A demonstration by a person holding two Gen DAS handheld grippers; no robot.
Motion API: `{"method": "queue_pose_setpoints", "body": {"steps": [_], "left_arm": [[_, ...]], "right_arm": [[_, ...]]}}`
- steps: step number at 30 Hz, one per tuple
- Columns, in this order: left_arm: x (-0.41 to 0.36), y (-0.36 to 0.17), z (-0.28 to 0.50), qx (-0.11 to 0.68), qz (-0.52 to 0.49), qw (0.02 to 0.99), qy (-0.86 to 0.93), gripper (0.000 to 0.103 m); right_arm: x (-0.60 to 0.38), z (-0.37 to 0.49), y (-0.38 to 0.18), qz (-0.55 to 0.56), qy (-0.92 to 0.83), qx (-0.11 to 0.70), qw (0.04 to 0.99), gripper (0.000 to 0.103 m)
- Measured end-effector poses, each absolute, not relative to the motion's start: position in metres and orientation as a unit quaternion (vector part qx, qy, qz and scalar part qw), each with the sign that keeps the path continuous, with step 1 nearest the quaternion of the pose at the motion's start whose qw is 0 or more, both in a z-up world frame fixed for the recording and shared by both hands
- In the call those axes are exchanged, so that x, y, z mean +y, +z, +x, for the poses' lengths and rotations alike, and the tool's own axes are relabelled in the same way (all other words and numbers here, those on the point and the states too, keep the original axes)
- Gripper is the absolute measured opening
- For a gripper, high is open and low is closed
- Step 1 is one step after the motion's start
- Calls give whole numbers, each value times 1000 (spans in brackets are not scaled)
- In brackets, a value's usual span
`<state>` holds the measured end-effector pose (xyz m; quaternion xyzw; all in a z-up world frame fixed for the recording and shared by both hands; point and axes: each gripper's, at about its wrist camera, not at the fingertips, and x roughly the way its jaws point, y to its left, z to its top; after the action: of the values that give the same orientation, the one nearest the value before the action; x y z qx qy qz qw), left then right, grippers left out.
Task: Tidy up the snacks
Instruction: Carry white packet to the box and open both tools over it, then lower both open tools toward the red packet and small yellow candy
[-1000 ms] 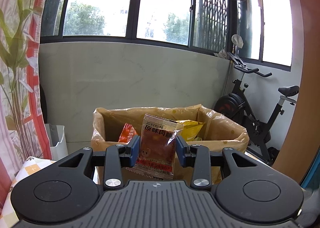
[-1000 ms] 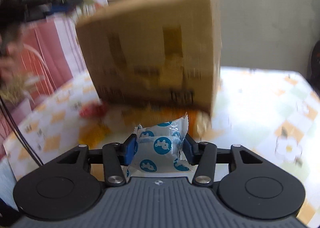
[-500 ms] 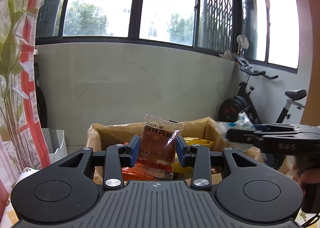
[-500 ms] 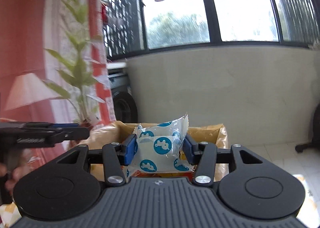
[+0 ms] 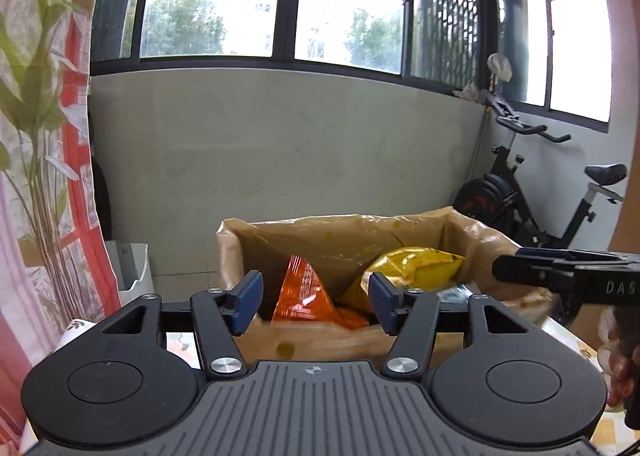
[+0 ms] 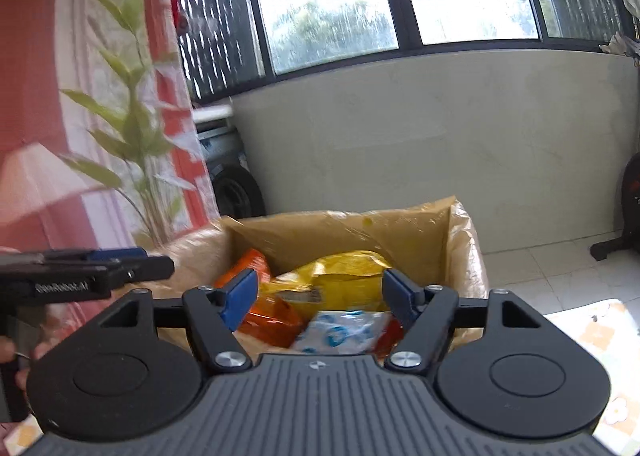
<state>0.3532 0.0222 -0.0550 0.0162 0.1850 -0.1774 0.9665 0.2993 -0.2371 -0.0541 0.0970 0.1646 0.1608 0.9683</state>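
Observation:
A brown cardboard box (image 5: 340,224) (image 6: 400,224) stands open just ahead of both grippers. Inside lie an orange packet (image 5: 302,292) (image 6: 248,268) and a yellow bag (image 5: 416,262) (image 6: 340,276). My left gripper (image 5: 316,302) is over the box's near rim, its jaws opening with nothing between them. My right gripper (image 6: 320,296) is also opening and empty. The white packet with blue dots (image 6: 344,334) lies in the box below it. Each gripper shows side-on in the other's view: right gripper (image 5: 520,268), left gripper (image 6: 120,268). The brown-red packet is out of sight.
An exercise bike (image 5: 560,196) stands at the right by the wall. A white bin (image 5: 132,268) sits on the floor beside a leaf-print curtain (image 5: 40,136). The box rests on a flowered tablecloth (image 6: 592,328). A person's hand (image 5: 620,360) holds the right gripper.
Both grippers have opened. The brown-red packet left the left jaws and the blue-dotted packet dropped from the right jaws into the box. The right gripper rose up to the box's top.

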Motion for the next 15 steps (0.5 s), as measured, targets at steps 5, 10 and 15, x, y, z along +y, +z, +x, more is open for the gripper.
{"method": "queue_pose_setpoints", "body": {"steps": [5,10,15], "left_arm": [[46,-58,317,201,12,961,-188,61],[68,-82,299,238,14,953,-189,61],[92,-112,303,276,-1,945,-174,60]], "right_arm": [[-220,263,-56,102,166,140,971,72],[-204,229,-75,108,162,148,970,70],[-186,212,-104,108,161,195,962,65]]}}
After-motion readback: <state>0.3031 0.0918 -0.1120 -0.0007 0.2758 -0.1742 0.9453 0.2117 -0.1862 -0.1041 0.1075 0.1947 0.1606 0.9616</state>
